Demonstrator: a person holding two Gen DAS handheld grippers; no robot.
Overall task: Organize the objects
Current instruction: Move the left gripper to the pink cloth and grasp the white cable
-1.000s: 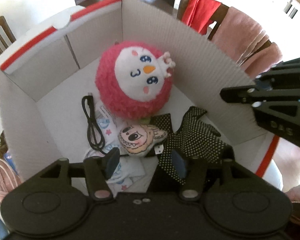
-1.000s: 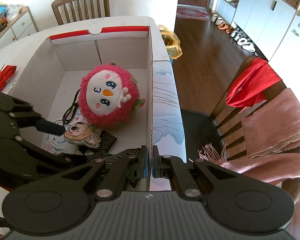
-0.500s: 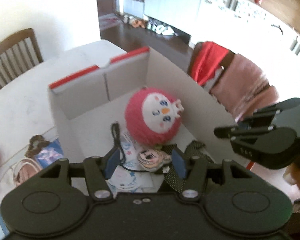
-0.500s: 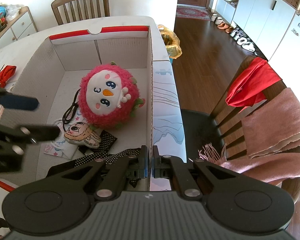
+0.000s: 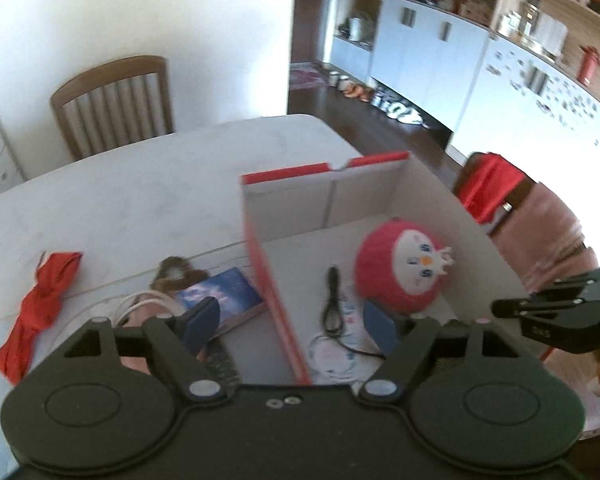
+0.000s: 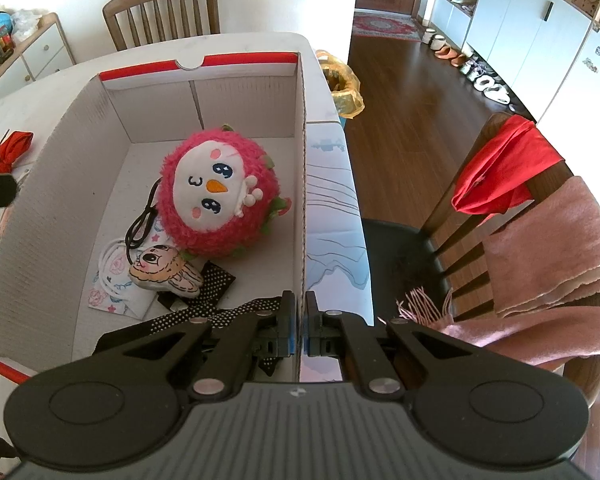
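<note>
Broadly, a white table (image 5: 148,184) carries an open cardboard box (image 6: 76,128) with white inner walls and red-edged flaps, and most of the loose things lie inside it. Biggest among them is the round pink plush (image 6: 216,196) with a white face and orange beak, sitting toward the far right of the box floor, close to the right wall. Near it lie a black dotted cloth (image 6: 216,284), a printed white pouch (image 6: 112,276) and a small cartoon-face charm (image 6: 164,272) resting partly on both; a looped black cable (image 6: 142,220) runs along the left side of the plush. Outside the box, on the table to the left, lie a red bow (image 5: 40,300), a blue booklet (image 5: 220,292) just beside the box's left wall, and a brown furry item (image 5: 176,272) at the booklet's far corner. The right gripper (image 6: 301,328) is clamped on the box's right wall at its near end — both blue pads press the cardboard edge from either side. The left gripper (image 5: 292,320) is spread wide and holds nothing — its fingers (image 5: 204,320) straddle the box's left wall from above, one pad over the booklet side, the other over the box interior near the cable.
</note>
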